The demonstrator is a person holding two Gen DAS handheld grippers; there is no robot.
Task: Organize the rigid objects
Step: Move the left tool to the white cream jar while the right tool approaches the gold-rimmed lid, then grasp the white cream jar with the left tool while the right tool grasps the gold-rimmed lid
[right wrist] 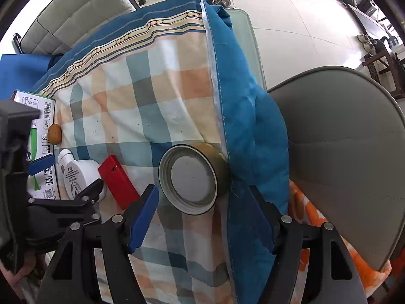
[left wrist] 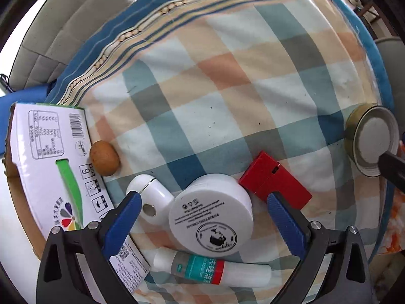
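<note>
On the checked blue-and-orange cloth (left wrist: 227,81), a round white cream jar (left wrist: 211,214) is bracketed by the left gripper (left wrist: 205,217), jaws apart, no pad contact. The gold tin can (right wrist: 193,177) is lying just ahead of the right gripper (right wrist: 202,215), jaws spread, nothing held.
</note>
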